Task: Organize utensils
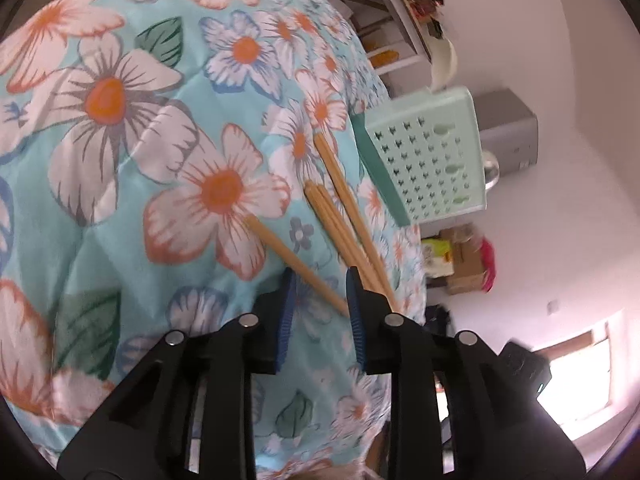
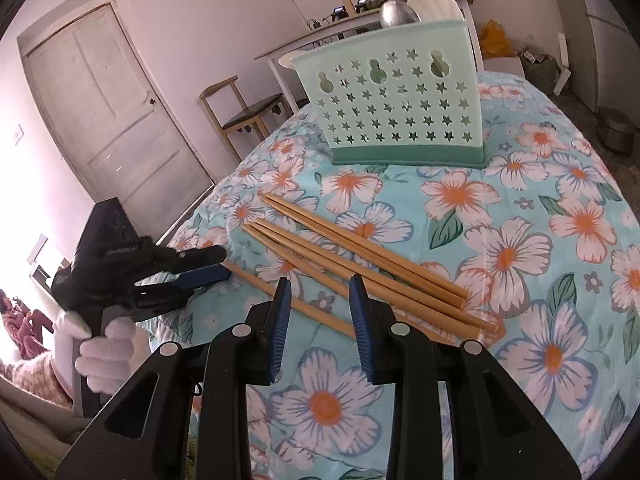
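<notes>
Several wooden chopsticks [image 2: 360,256] lie loose on the floral cloth, also in the left wrist view [image 1: 340,216]. A mint green utensil basket [image 2: 394,92] with star holes stands upright behind them; it also shows in the left wrist view [image 1: 432,160]. My left gripper [image 1: 320,280] is open, its tips just over the near end of one chopstick [image 1: 296,266]; it shows from the side in the right wrist view [image 2: 216,266]. My right gripper [image 2: 320,286] is open and empty, hovering just above the chopsticks' near ends.
The floral cloth [image 2: 520,240] covers the rounded table. A wooden chair [image 2: 244,112], a door [image 2: 108,108] and a cluttered white side table [image 2: 360,24] stand beyond. Cardboard boxes [image 1: 460,264] sit on the floor past the table edge.
</notes>
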The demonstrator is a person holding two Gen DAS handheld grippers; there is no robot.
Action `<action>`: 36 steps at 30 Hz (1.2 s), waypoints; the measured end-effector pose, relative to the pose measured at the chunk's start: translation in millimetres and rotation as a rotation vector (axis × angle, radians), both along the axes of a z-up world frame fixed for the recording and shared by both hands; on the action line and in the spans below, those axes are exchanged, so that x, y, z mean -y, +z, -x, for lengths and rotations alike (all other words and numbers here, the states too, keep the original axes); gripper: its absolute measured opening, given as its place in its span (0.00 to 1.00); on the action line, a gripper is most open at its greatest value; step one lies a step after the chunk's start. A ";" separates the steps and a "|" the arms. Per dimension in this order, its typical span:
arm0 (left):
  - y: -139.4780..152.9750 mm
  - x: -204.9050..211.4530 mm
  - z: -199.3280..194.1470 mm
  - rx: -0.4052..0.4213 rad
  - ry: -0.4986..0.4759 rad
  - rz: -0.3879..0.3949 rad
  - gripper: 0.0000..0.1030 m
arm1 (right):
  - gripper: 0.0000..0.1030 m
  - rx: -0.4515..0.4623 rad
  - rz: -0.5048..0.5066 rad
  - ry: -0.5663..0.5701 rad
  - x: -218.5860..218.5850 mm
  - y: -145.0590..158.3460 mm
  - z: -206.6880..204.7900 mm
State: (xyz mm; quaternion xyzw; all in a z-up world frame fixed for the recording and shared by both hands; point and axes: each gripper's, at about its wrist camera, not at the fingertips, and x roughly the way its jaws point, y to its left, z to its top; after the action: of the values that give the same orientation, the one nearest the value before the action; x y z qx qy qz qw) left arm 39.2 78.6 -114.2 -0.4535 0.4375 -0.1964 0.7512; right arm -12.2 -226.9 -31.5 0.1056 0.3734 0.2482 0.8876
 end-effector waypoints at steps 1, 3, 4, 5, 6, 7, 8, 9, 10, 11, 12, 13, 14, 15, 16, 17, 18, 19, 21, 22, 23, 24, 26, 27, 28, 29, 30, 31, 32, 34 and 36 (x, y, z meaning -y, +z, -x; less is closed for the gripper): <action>-1.1 -1.5 -1.4 -0.009 0.009 0.016 0.24 | 0.30 0.001 -0.001 -0.003 -0.4 0.8 0.9; -3.0 -4.0 -4.5 -0.029 0.028 0.040 0.24 | 0.30 0.008 -0.002 -0.007 -1.0 3.2 4.4; -2.9 -3.9 -5.5 -0.035 0.034 0.042 0.24 | 0.30 0.010 0.000 -0.008 -1.0 4.0 5.9; -2.8 -3.4 -6.6 -0.046 0.042 0.036 0.23 | 0.30 0.013 0.002 -0.009 -1.5 5.1 7.6; -2.3 -1.8 -7.8 -0.055 0.046 0.016 0.20 | 0.30 0.015 0.004 -0.009 -2.1 6.1 9.0; -2.0 0.1 -8.9 -0.061 0.049 0.001 0.18 | 0.30 0.016 0.005 -0.009 -2.5 6.8 10.1; -2.1 2.1 -9.9 -0.071 0.054 -0.017 0.15 | 0.30 0.017 0.005 -0.009 -2.6 7.8 10.7; -2.2 3.4 -10.7 -0.076 0.059 -0.022 0.14 | 0.30 0.020 0.007 -0.008 -3.5 8.8 11.8; -2.5 3.4 -11.9 -0.079 0.062 -0.023 0.13 | 0.30 0.024 0.009 -0.008 -4.0 9.8 13.0; -3.6 1.8 -12.0 -0.082 0.067 -0.022 0.13 | 0.30 0.027 0.010 -0.007 -4.8 10.9 13.8; -4.3 1.2 -12.2 -0.083 0.070 -0.020 0.14 | 0.30 0.029 0.011 -0.006 -5.4 11.6 14.6; -4.5 1.0 -12.0 -0.080 0.070 -0.019 0.14 | 0.30 0.030 0.012 -0.005 -6.2 12.2 15.1; -4.5 1.0 -11.7 -0.078 0.070 -0.020 0.14 | 0.30 0.032 0.014 -0.003 -7.0 12.7 15.5; -4.1 0.5 -10.7 -0.073 0.067 -0.025 0.14 | 0.30 0.032 0.015 -0.002 -7.4 12.8 15.7; -3.5 0.5 -10.3 -0.070 0.065 -0.029 0.14 | 0.30 0.031 0.014 -0.003 -7.5 12.7 15.7; -2.3 0.1 -9.3 -0.066 0.061 -0.039 0.14 | 0.30 0.030 0.014 -0.003 -7.9 13.0 15.9; -1.2 -1.3 -7.7 -0.065 0.059 -0.045 0.14 | 0.30 0.029 0.015 -0.002 -8.5 13.5 15.7; 1.1 -2.2 -6.2 -0.061 0.058 -0.055 0.13 | 0.30 0.030 0.016 -0.002 -8.6 14.1 15.6; 4.5 -3.8 -3.9 -0.052 0.054 -0.079 0.13 | 0.30 0.029 0.016 0.000 -8.8 14.6 15.4; 5.3 -4.3 -3.3 -0.049 0.053 -0.085 0.13 | 0.30 0.028 0.018 0.001 -9.2 14.4 15.4; 6.3 -5.8 -1.5 -0.046 0.051 -0.091 0.13 | 0.30 0.027 0.021 0.000 -9.3 14.0 14.9; 6.7 -7.3 0.1 -0.044 0.049 -0.096 0.14 | 0.30 0.025 0.020 0.001 -9.6 13.5 14.4; 6.4 -10.6 2.3 -0.040 0.050 -0.099 0.14 | 0.30 0.018 0.016 0.000 -9.8 11.3 12.3; 6.1 -12.0 3.1 -0.037 0.054 -0.097 0.14 | 0.30 0.013 0.014 0.001 -9.7 10.2 11.3; 5.6 -14.1 4.4 -0.034 0.061 -0.091 0.14 | 0.30 0.010 0.012 0.002 -10.4 9.1 10.2; 5.1 -15.4 5.2 -0.032 0.062 -0.089 0.14 | 0.30 0.007 0.010 0.005 -10.9 8.3 9.3; 5.1 -16.5 5.9 -0.028 0.062 -0.090 0.14 | 0.30 0.007 0.011 0.007 -11.2 8.3 9.1; 5.6 -17.3 6.7 -0.022 0.061 -0.095 0.14 | 0.30 0.008 0.013 0.010 -11.5 8.4 8.9; 5.5 -17.7 7.5 -0.018 0.060 -0.099 0.14 | 0.30 0.008 0.015 0.012 -11.8 8.6 8.5; 6.5 -17.7 8.9 -0.010 0.056 -0.109 0.14 | 0.30 0.005 0.014 0.015 -11.8 8.2 7.4; 8.8 -17.6 10.3 0.003 0.049 -0.127 0.14 | 0.30 -0.005 0.009 0.018 -11.8 6.5 5.3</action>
State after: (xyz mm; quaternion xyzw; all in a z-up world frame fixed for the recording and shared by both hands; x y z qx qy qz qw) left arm 28.9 96.3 -105.4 -0.4152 0.4368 -0.1504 0.7837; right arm -17.5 -215.1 -25.1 0.0990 0.3775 0.2543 0.8849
